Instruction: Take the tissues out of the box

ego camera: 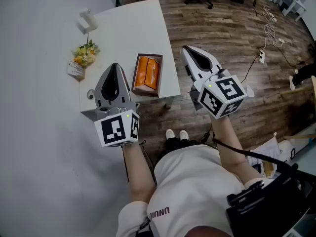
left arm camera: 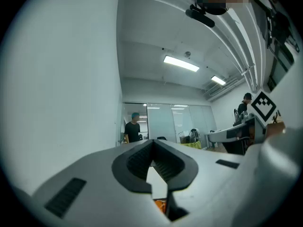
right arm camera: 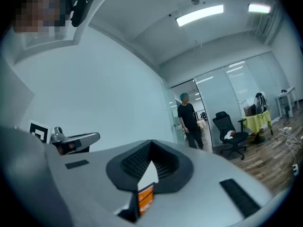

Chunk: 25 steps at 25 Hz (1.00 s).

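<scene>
A brown open box (ego camera: 137,74) lies near the front edge of the white table (ego camera: 128,31), with an orange tissue pack (ego camera: 148,74) inside it. My left gripper (ego camera: 115,65) hovers just left of the box, its jaws shut and empty. My right gripper (ego camera: 185,49) hangs to the right of the table over the wooden floor, jaws also shut with nothing in them. In the left gripper view the shut jaws (left arm camera: 153,142) point level, and a sliver of orange (left arm camera: 161,205) shows below them. The right gripper view shows shut jaws (right arm camera: 151,143) and the orange pack (right arm camera: 146,196) beneath.
A small flower bunch (ego camera: 85,53), a label card (ego camera: 75,69) and a white object (ego camera: 86,21) sit at the table's left side against the wall. A power strip with cables (ego camera: 262,57) lies on the floor. A standing person (right arm camera: 188,119) and an office chair (right arm camera: 230,134) are far off.
</scene>
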{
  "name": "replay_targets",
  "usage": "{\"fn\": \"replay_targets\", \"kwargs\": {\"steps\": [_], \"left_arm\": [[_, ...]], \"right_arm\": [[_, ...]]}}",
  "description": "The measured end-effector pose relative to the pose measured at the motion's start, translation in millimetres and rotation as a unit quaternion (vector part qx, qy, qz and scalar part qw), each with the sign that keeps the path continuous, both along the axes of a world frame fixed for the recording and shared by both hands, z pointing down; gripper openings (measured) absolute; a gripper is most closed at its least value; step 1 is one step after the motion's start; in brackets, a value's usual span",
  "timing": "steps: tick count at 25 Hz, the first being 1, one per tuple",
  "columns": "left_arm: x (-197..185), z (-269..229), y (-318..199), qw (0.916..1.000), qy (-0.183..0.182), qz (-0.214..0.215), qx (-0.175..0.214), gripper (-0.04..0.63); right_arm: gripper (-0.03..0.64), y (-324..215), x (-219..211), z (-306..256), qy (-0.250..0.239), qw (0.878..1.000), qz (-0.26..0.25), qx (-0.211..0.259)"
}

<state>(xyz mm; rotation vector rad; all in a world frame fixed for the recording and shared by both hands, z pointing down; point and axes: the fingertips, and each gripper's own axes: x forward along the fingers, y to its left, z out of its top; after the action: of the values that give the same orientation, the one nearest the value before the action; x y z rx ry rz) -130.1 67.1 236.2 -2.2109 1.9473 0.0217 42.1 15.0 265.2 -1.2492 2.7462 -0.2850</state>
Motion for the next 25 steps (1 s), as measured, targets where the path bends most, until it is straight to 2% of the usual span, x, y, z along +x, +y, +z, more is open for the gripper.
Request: {"fn": "replay_targets", "kwargs": {"steps": [13,20,25], "left_arm": [[3.5,-3.7,-2.7,0.9999,0.004,0.01,0.003,0.013],[0.0,0.7,-6.5,0.9999,0.004,0.011,0.0,0.013],[-4.4,6.0,-9.0,0.9999,0.009,0.014,-0.004,0.013]], "right_arm": [[0.02,-0.6,-0.3,1.7,0.0,1.0,0.002,-0.005],[0.02,-0.4,-7.6,-4.4,0.0,1.0,-0.012,0.017],[0.021,-4.2,-8.5,-4.4,-0.007,1.0,0.002,0.016]]}}
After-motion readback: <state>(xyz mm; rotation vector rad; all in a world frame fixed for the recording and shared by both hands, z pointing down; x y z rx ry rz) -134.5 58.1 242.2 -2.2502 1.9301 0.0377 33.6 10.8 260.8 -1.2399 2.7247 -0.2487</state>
